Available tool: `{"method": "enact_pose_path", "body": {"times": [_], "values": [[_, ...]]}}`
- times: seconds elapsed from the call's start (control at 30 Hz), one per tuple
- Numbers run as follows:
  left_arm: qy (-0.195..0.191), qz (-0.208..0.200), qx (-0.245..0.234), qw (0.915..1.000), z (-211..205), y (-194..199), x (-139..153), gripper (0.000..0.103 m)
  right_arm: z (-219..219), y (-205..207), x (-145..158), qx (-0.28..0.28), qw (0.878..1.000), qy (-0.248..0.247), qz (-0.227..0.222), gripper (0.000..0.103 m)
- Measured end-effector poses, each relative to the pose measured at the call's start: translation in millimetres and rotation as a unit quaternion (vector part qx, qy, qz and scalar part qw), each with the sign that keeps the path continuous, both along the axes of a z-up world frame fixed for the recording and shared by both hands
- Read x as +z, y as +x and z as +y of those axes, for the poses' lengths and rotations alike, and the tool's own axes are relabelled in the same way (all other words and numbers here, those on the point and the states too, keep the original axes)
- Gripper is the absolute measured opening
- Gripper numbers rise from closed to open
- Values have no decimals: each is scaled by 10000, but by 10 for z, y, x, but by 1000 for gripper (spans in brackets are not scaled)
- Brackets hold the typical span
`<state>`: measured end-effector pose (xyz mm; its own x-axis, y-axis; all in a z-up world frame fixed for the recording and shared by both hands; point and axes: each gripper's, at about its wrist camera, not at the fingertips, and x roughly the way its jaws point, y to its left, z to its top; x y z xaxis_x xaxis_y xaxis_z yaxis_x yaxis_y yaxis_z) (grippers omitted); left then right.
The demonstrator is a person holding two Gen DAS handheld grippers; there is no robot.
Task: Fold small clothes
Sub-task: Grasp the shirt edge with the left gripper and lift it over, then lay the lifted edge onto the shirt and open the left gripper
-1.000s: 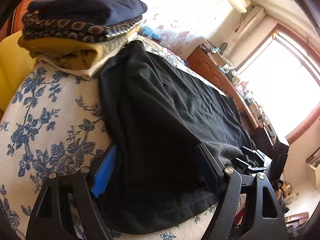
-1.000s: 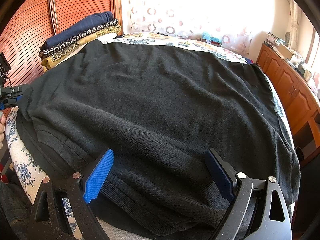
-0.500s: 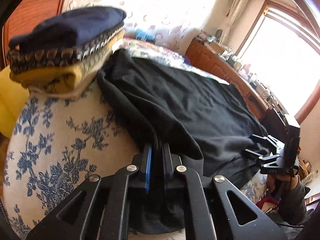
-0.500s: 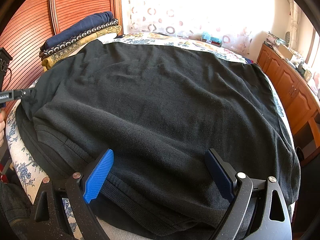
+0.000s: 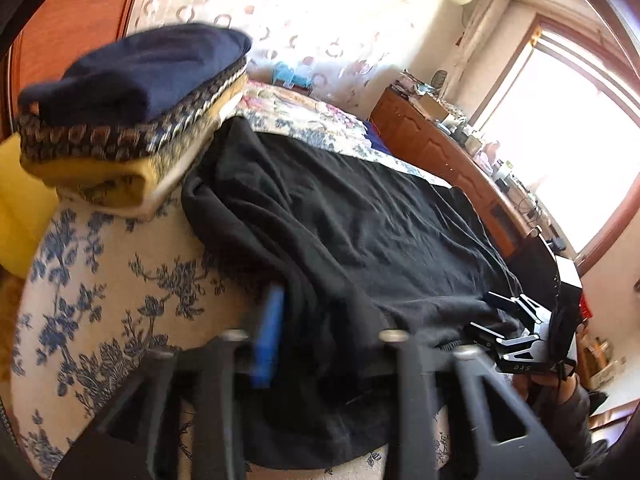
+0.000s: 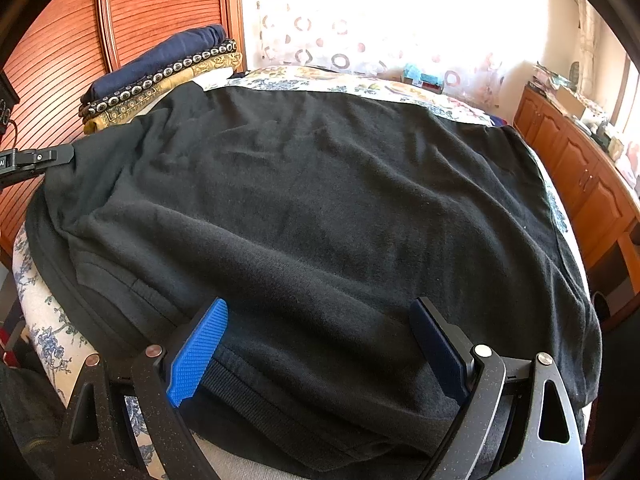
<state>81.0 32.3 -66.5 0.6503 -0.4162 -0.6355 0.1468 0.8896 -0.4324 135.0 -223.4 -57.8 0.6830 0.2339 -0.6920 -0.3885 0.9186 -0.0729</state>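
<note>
"black garment (image 6: 320,208) is lying spread across the bed (image 5: 100,280), its near hem hanging just over the edge towards me."

"and your claws?"

"the right claw (image 6: 320,304) is gaping wide, one blue pad and one dark pad straddling the near hem, gripping nothing. i'm judging it is sitting there so that it can pinch that hem for a fold away from me. the left claw (image 5: 332,320) is at the garment's left side with cloth bunching between its fingers, but that view is smearing, so i cannot tell whether it is clamping or letting go."

"why hold it at two spots?"

"my guess: with one claw on the side and one on the hem, the cloth is being kept taut, so the fold should come out flat and not rumpled."

"anything in the way?"

"a stack of folded clothes (image 5: 132,112) is sitting on the far left corner, touching the garment's far edge. a wide sweep on that side is risking a knock. a wooden dresser (image 6: 580,168) is running along the right side of the bed, and a slatted wardrobe (image 6: 160,20) is standing behind the stack. both are well apart from the claws."
</note>
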Motion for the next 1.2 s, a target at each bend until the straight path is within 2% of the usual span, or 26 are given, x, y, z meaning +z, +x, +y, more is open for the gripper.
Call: {"method": "enact_pose_path", "body": {"times": [0.13, 0.17, 0.27, 0.4, 0.47, 0.53, 0.6, 0.77, 0.93, 1.07, 1.2], "values": [[-193, 78, 44, 9998, 60, 13, -43, 73, -4, 1, 3, 8, 10000, 2, 0, 93], [-252, 112, 47, 9996, 65, 24, -51, 75, -2, -1, 2, 10, 10000, 5, -1, 93], [-253, 255, 34, 9993, 36, 78, -102, 76, 0, -2, 2, 15, 10000, -5, -2, 93], [211, 420, 140, 9988, -25, 154, -237, 76, -7, 0, 3, 23, 10000, -2, 1, 93], [296, 299, 116, 9990, -33, 151, -255, 68, 0, -1, 1, 23, 10000, -5, 0, 93], [271, 355, 57, 9990, -32, 180, -281, 26, -10, 1, 4, 25, 10000, 0, 1, 93], [226, 309, 12, 9993, -31, 186, -264, 17, -25, 3, 7, 31, 10000, 28, 2, 93], [314, -90, -238, 9992, -263, 210, 54, 16, -183, 3, 59, -44, 9992, 403, -13, 93], [388, -562, -876, 9938, -871, 344, 559, 15, -565, -128, 188, -328, 9971, 616, -309, 93], [512, -833, -1532, 9834, -1539, 480, 872, 15, -997, -329, 317, -667, 9940, 689, -531, 91], [714, -1012, -2153, 9687, -2254, 573, 1085, 15, -1436, -556, 451, -1072, 9880, 818, -752, 90]]}}
